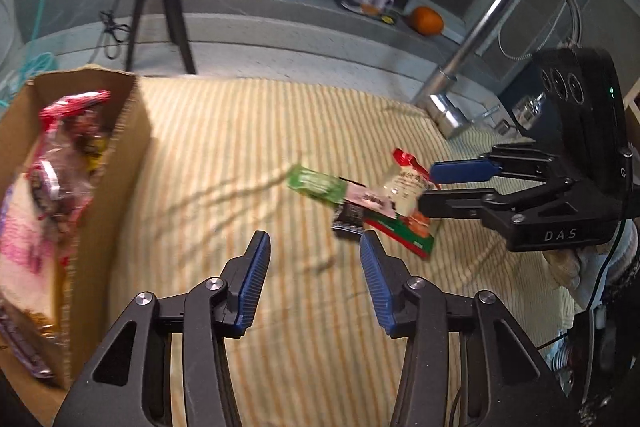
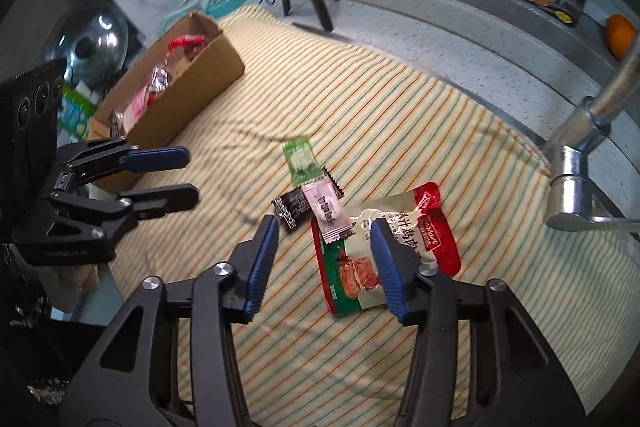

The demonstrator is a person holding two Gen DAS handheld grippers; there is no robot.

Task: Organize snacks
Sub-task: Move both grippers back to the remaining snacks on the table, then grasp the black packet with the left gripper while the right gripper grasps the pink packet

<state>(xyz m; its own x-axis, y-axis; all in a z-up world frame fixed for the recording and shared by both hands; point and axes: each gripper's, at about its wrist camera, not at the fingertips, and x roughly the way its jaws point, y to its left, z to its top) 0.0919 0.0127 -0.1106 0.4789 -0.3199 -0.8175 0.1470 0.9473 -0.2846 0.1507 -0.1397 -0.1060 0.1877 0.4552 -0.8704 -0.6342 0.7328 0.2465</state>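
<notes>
- Snacks in a loose pile mid-cloth: green sachet (image 2: 299,158), pink sachet (image 2: 325,210) and black sachet (image 2: 290,211) overlapping, plus a bigger red-green-white pouch (image 2: 352,267) with a meat-roll picture.
- All are glossy film wrappers with crimped edges; the pouch is flat and rectangular.
- Striped cloth (image 2: 400,115) in yellow and cream, slightly wrinkled, covers the counter.
- Cardboard box (image 2: 192,83), open-topped and long, sits at the cloth's left edge, well apart from the pile, with packets already inside.
- Left tool (image 1: 314,267): jaws apart, nothing between them, above bare cloth near the black sachet.
- Right tool (image 2: 324,259): jaws apart, straddling the pouch; pads are not pressing on it.
- Blue ribbed pads, black linkage arms.
- Only the left view shows the box contents close up: red-and-clear bag (image 1: 60,163).
- Only the right view shows a steel pot lid (image 2: 94,43) behind the box.
- Chrome faucet (image 1: 492,39) is at the right.
</notes>
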